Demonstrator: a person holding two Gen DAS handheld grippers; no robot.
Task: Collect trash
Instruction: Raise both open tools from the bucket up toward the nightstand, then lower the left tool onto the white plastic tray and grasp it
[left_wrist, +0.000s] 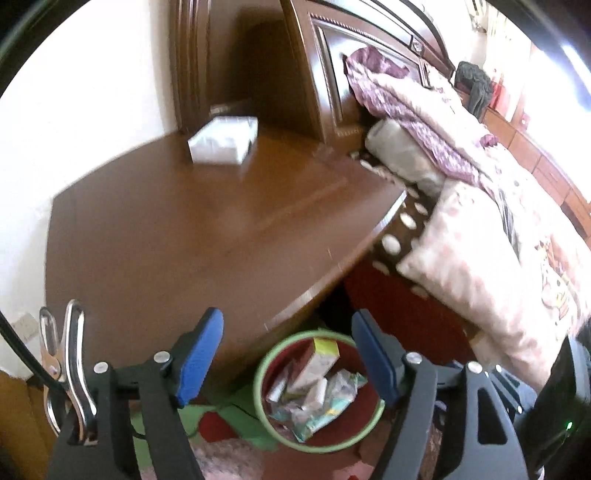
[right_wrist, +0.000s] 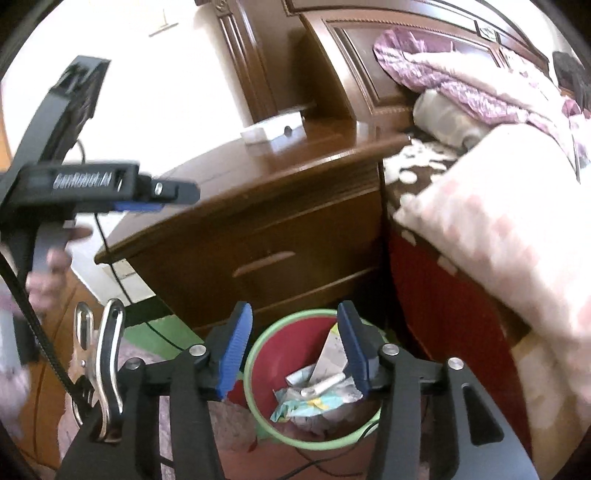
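Both your grippers hang above the round red bin with the pale green rim (right_wrist: 312, 446), which stands on the floor against the front of the brown wooden nightstand (left_wrist: 177, 236), by its corner next to the bed. The left gripper (left_wrist: 286, 354) has its blue pads spread apart with nothing between them; the right gripper (right_wrist: 293, 343) is likewise spread and empty.

The trash already lies inside the bin: crumpled pale wrappers (right_wrist: 314, 402), a small cardboard carton with a yellow-green top (left_wrist: 317, 363) and a short whitish tube (right_wrist: 327, 384). All of it looks light and soft. Wrappers will crush and may slip, so pinch a bunched fold, not a flat sheet. The carton is stiffer; take it across its narrow faces.

On the nightstand's top only a white rectangular box (left_wrist: 221, 138) remains, near the back edge. Whether it counts as trash I cannot tell.
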